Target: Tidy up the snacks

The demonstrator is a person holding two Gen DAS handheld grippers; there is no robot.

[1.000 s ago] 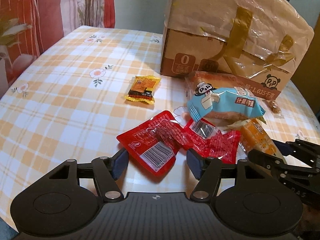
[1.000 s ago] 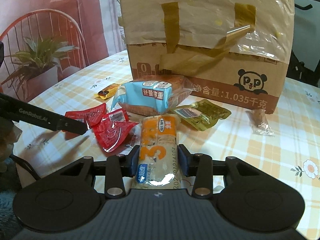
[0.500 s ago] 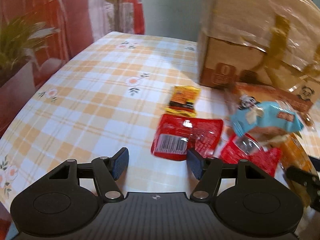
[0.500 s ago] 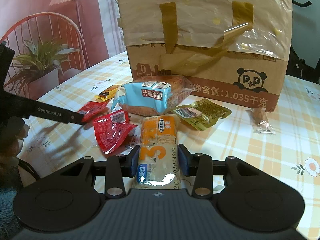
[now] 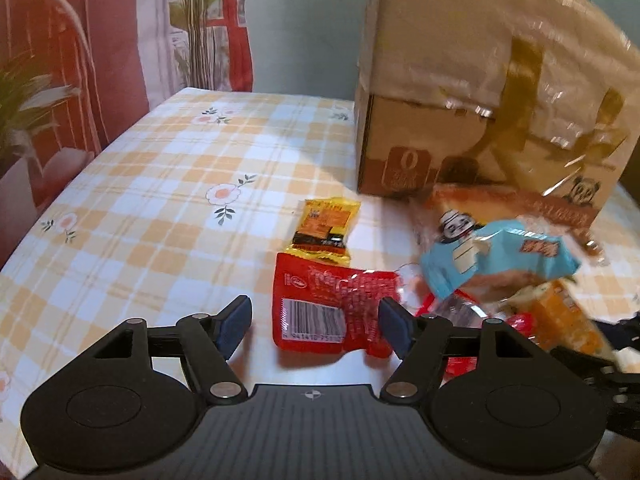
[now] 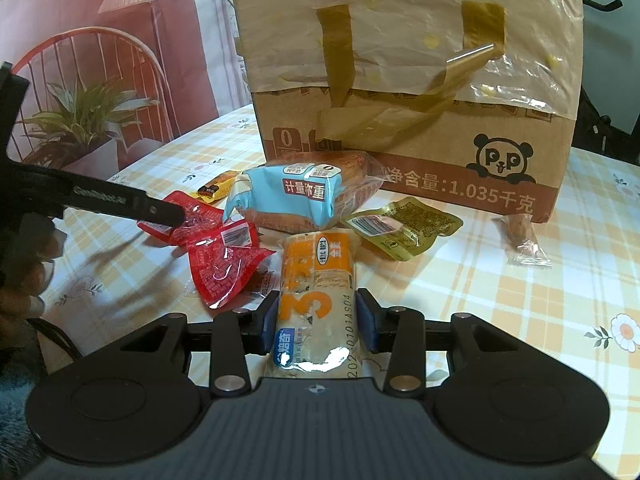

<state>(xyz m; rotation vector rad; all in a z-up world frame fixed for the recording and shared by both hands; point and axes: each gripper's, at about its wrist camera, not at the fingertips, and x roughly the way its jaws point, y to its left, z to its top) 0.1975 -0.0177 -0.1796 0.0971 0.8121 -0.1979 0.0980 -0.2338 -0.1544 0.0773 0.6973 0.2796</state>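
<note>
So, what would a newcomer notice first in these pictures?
The big cardboard box at the back of the checked tablecloth. In front lies a heap of snacks. The right gripper clamps an orange snack bar, while the left gripper is opening around a red packet.

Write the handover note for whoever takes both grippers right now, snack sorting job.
Right gripper: shut on the orange snack bar, low over the table.
Left gripper: jaws opening, a red packet lies between them on the cloth, not gripped.
Loose in front of the cardboard box: blue bread pack, second red packet, olive pouch, yellow packet, clear-wrapped piece.
Done: nothing visibly sorted.
Left: all of it.
</note>
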